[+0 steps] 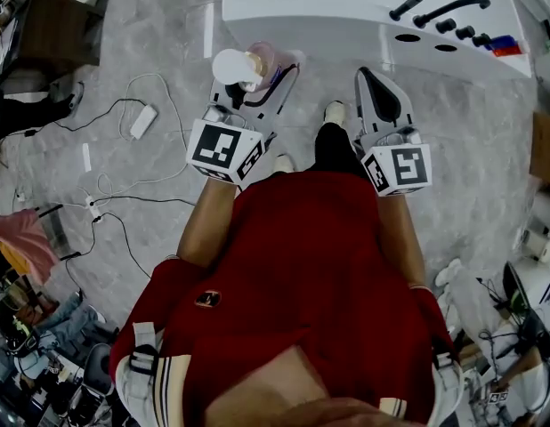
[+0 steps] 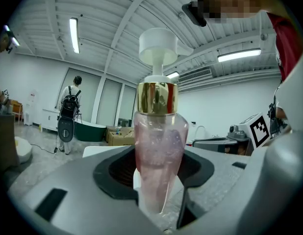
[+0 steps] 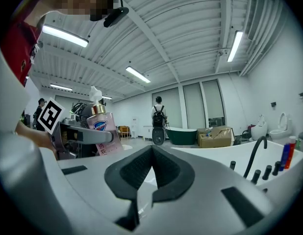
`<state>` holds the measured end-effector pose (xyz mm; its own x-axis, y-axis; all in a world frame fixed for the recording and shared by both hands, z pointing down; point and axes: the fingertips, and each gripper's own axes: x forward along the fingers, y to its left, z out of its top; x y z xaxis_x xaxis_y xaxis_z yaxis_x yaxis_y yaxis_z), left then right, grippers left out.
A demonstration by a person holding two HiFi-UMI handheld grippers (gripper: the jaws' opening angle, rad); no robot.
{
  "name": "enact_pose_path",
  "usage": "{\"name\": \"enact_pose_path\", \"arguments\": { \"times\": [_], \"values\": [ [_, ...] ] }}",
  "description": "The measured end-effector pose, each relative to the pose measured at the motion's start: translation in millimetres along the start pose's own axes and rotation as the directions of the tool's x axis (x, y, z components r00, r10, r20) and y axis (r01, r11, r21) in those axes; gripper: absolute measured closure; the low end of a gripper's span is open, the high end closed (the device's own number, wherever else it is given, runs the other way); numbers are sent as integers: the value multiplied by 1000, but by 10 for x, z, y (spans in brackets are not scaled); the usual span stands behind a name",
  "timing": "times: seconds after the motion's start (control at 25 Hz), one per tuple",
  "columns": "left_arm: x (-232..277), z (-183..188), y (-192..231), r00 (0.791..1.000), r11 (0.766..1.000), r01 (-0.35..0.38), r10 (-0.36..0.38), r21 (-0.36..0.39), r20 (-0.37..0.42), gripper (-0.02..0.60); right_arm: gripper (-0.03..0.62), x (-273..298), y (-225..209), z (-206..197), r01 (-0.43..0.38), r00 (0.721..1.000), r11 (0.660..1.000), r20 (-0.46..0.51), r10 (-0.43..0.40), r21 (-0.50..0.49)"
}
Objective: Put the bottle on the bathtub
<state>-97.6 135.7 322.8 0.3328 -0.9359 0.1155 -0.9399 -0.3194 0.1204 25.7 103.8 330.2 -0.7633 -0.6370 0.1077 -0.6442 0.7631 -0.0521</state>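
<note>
A pink pump bottle (image 1: 248, 65) with a gold collar and a white pump head stands upright in my left gripper (image 1: 248, 92), whose jaws are shut on its body. In the left gripper view the bottle (image 2: 159, 151) fills the middle, pinched between the dark pads. My right gripper (image 1: 366, 74) is shut with nothing in it, level with the left one. In the right gripper view the bottle (image 3: 100, 129) shows at the left. The white bathtub (image 1: 346, 7) lies just ahead of both grippers, with a black faucet (image 1: 448, 9) on its deck.
Cables and a white power adapter (image 1: 143, 121) lie on the grey floor at the left. A dark cabinet (image 1: 57, 29) stands at upper left. Small red and blue bottles (image 1: 505, 46) stand on the tub's right corner. A person with a backpack (image 3: 158, 116) stands far off by a green tub (image 3: 183, 133).
</note>
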Motion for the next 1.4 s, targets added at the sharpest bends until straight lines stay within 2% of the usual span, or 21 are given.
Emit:
{"name": "enact_pose_path", "arguments": {
  "times": [0.44,0.8,1.04,1.4],
  "values": [
    [1160,86,225,996,997,-75,76,21,-41,354,595,611,-1116,143,-53,998,999,31,52,13],
    [1846,112,412,988,990,-138,140,29,-67,354,595,1037,-1721,241,-113,993,993,32,113,22],
    [2094,59,544,981,985,-168,170,28,-88,354,595,1202,-1922,206,-132,991,990,22,131,43],
    [2256,27,807,985,990,-139,141,25,-102,354,595,1453,-1924,177,-99,995,994,-11,99,51]
  ]
}}
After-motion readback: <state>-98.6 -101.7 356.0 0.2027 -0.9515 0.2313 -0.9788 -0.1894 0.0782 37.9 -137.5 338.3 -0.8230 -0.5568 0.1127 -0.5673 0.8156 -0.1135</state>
